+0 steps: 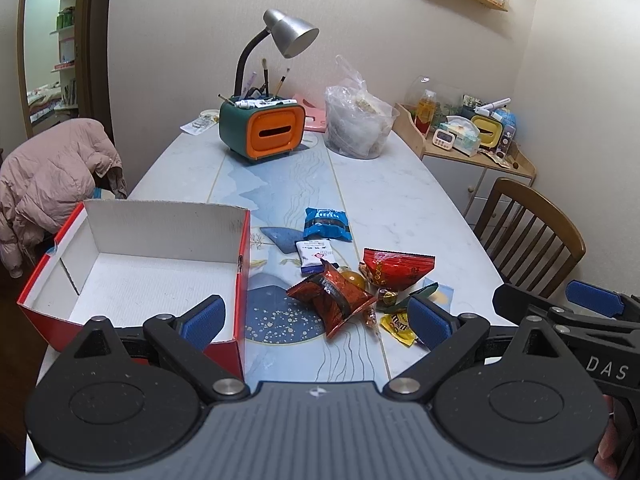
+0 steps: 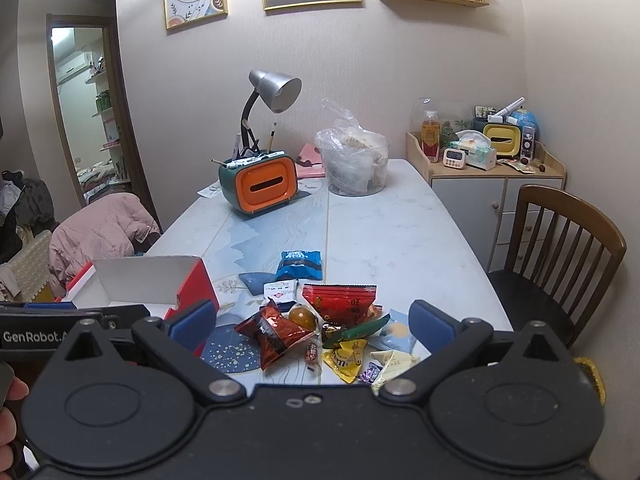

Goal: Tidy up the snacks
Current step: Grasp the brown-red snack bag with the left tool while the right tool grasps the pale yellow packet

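**A:** How's my room?

**B:** I've got both sets of fingers spread, nothing pinched. My left gripper point(image 1: 316, 318) hangs by the red box's point(image 1: 242, 280) near corner; my right gripper point(image 2: 314, 326) faces the snack pile point(image 2: 320, 328) beside that box. Bare table point(image 2: 400, 240) beyond, with the organizer point(image 2: 262, 186) and plastic bag point(image 2: 354, 164) far back.
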A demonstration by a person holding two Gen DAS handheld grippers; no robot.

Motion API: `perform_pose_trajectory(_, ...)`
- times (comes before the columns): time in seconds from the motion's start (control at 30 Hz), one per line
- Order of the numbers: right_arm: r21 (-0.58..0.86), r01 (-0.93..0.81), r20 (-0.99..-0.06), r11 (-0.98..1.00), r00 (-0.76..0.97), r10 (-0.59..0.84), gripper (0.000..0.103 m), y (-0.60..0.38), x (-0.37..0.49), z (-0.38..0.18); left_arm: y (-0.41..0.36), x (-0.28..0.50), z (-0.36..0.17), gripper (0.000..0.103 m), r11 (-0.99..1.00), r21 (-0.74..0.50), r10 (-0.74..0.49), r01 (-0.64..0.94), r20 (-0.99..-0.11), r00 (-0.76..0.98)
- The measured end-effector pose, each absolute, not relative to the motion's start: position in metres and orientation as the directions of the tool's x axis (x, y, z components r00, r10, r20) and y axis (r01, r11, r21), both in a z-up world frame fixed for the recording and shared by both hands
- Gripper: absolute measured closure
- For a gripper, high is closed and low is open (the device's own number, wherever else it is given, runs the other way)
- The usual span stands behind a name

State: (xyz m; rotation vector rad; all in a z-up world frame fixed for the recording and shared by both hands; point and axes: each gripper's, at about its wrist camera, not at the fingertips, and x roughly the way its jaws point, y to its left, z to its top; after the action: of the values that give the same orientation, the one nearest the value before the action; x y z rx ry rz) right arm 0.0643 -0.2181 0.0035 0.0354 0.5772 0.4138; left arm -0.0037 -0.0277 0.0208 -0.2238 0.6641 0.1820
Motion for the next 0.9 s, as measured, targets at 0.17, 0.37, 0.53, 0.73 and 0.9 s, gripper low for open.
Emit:
perform_pose_trajectory(0.17, 0.136, -0.377, -0.529, 0.916, 0.754, 0.389, 0.0, -0.218, 0.074, 0.0, -0.026, 0.01, 0.015, 0.005, 0.962, -0.145, 0.086, -0.231, -0.642, 0.762)
perform_pose_trajectory(0.37, 0.145, -0.344, -0.571, 0.928, 0.737, 0.362, 0.0, -0.228, 0.092, -0.017, -0.026, 0.032, -0.001, 0.005, 0.965, -0.13, 0.08, -0.229, -0.685, 0.724)
perform_pose_trajectory(0.53, 0.147, -0.331, -0.622, 0.932, 0.702, 0.348, 0.004, -0.238, 0.107, -0.04, -0.031, 0.048, -0.013, 0.005, 0.969, -0.121, 0.066, -0.215, -0.712, 0.699)
perform_pose_trajectory(0.73, 0.125, -0.326, -0.671, 0.937, 0.668, 0.322, 0.013, -0.251, 0.128, -0.071, -0.035, 0.079, -0.028, 0.005, 0.97, -0.125, 0.049, -0.209, -0.738, 0.673)
perform_pose_trajectory(0.9, 0.131, -0.3, -0.713, 0.945, 0.633, 0.3, 0.016, -0.256, 0.152, -0.094, -0.033, 0.12, -0.043, 0.005, 0.964, -0.125, 0.059, -0.234, -0.761, 0.646)
